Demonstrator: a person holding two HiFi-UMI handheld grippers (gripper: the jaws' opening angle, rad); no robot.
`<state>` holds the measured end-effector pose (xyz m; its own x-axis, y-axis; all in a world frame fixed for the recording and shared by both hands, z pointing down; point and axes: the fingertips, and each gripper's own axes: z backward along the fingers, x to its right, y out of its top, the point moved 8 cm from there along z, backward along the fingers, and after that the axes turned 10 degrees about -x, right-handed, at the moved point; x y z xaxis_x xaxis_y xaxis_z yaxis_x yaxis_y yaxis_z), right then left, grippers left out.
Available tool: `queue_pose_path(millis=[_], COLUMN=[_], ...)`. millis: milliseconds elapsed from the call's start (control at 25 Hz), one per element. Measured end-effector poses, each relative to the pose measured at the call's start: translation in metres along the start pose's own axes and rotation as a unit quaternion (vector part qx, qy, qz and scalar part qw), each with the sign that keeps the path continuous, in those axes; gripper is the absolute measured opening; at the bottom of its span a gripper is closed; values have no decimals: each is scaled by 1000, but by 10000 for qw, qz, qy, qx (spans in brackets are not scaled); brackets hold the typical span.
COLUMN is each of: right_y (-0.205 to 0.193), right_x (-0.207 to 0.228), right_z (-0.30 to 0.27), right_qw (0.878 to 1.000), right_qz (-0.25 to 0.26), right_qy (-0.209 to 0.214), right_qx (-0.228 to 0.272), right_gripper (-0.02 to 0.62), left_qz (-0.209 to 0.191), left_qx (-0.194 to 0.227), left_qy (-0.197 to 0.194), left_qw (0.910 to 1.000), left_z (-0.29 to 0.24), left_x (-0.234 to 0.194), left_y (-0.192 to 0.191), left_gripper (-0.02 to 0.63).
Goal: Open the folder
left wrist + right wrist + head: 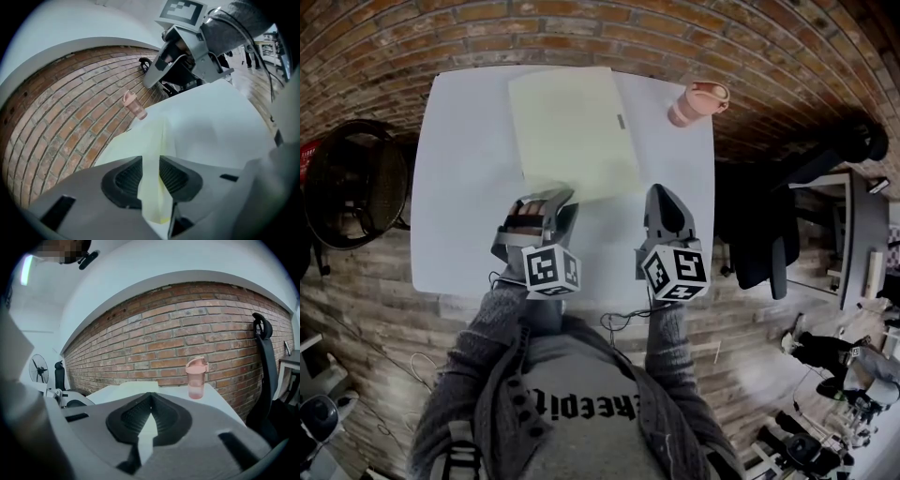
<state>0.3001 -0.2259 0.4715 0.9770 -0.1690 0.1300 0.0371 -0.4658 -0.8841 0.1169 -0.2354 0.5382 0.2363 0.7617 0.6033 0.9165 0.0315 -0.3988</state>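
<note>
While the left gripper (pixel 150 160) has its jaws pinched on the near edge of the folder (pixel 572 127), the opening itself looks barely begun. In the left gripper view a pale yellow sheet runs straight up between the two ribbed pads and fills the gap, so that's a grip. I can't tell whether it has the top leaf alone or the whole folder. From the head view the folder lies flat on the white surface (pixel 464 187), towards the far side, its near-left corner at the left gripper's tips. No leaf stands up yet. So the grasp is made, and the lift and swing-over are left to do.

The right gripper (pixel 150 397) sits just off the folder's near-right corner, jaws closed on each other at the tips and holding nothing. Only bare surface shows through the wedge below them. I'd say it's free to pin the lower leaf if the whole thing starts to rise.

Further out, a small grey tab (pixel 621 121) sits on the folder's right edge; what it is, I can't make out. A pink bottle (pixel 698 101) stands upright near the far-right corner, apart from the folder. It's the one thing a cover swinging rightward might meet.

Beyond that is the brick wall (pixel 187 329). An office chair (pixel 769 225) stands to the right and a round dark chair (pixel 352 183) to the left, both off the surface and out of the way.
</note>
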Motion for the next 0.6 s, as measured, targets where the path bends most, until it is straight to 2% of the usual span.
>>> queue_pose_path(millis=[360,600], right_y=[-15,-31], right_x=[10,19], right_z=[-19,-36], right_qw=[9995,9981], right_qz=[18,-39], right_qy=[-76,-112], right_qx=[-291,-609], right_gripper=[5,5], left_qz=[32,463], left_qx=[118,394], left_qy=[43,93], left_qw=[9999,9981], left_z=[-2,8], left_x=[-3,-11], left_y=[1,-1], left_gripper=[87,73])
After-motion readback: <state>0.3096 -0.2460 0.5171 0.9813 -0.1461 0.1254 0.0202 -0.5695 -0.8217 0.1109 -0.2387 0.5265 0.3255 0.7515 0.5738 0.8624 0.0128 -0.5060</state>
